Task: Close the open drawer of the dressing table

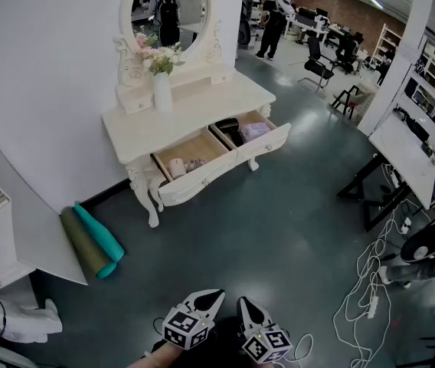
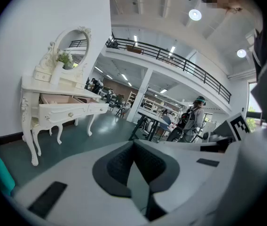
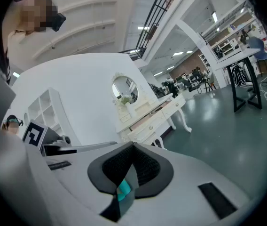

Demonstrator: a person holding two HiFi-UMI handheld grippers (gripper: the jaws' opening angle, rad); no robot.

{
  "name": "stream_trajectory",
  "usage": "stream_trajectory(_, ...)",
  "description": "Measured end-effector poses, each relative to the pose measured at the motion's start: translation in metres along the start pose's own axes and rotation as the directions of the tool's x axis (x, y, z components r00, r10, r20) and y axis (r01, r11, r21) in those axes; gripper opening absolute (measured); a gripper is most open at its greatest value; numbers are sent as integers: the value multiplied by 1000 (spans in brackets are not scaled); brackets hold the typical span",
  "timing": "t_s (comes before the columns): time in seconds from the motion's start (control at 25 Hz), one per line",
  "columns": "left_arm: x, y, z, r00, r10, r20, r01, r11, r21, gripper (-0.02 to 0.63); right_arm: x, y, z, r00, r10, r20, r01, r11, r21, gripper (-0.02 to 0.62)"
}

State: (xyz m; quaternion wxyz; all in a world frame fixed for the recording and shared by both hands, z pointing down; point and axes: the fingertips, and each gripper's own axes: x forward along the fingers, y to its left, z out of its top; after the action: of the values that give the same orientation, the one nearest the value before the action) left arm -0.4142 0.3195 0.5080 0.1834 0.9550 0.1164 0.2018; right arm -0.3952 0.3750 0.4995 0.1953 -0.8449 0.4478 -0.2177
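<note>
Two rolled mats (image 1: 91,242), one olive and one teal, are lying side by side on the grey floor (image 1: 279,228) at the far left of the head view, at the foot of the curved white wall (image 1: 41,75). Just right of them the white dressing table (image 1: 217,102) is standing with its back to that wall, well apart from both grippers. Its long axis is running from lower left to upper right in that view, and its drawer fronts are facing lower right, out over the open floor. A white vase (image 1: 162,92) of pale flowers (image 1: 160,58) is standing on the top, in front of the oval mirror (image 1: 168,10).

Both drawers are sticking out along the same lower-right line. The left drawer (image 1: 198,179) is holding a few pale pinkish things (image 1: 183,165) too small to make out. The right drawer (image 1: 267,142) is holding a dark thing (image 1: 229,129) and a pale lilac one (image 1: 254,130) beside it.

Further right a black-legged desk (image 1: 371,190) is standing, and white cables (image 1: 367,282) are trailing over the floor.

At the bottom edge the left gripper (image 1: 216,294) and the right gripper (image 1: 242,301) are hanging side by side, pointing toward the table. In each gripper view the jaws are meeting at their tips with nothing pinched between them, and the table is showing beyond them, leftward for the left gripper (image 2: 133,142) and centrally for the right gripper (image 3: 133,146).
</note>
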Motion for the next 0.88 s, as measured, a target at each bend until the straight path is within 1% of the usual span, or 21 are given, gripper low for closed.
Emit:
stream_trajectory(0.2, -16, 18, 5, 1000, -6, 18, 5, 1000, 12, 20, 7, 17, 0, 999, -16, 37, 16, 1000, -15, 28)
stream_trajectory(0.32, -24, 24, 10, 999, -13, 31, 12, 1000, 18, 20, 8, 23, 2, 998, -41, 54, 42, 999, -13, 26)
stream_trajectory(0.44, -30, 24, 11, 999, -16, 38, 15, 1000, 12, 20, 9, 30, 3, 997, -36, 61, 36, 999, 1, 26)
stream_trajectory(0.56, -36, 23, 6, 999, -18, 33, 18, 1000, 2, 20, 9, 36, 0, 998, -23, 55, 23, 1000, 2, 26)
stream_trajectory(0.72, -37, 28, 1, 1000, -9, 28, 10, 1000, -20, 19, 11, 35, -5, 999, -26, 36, 26, 1000, 0, 26)
stream_trajectory(0.88, -33, 37, 1, 1000, 13, 22, -13, 1000, -29, 19, 17, 24, -4, 998, -62, 21, 62, 998, -1, 26)
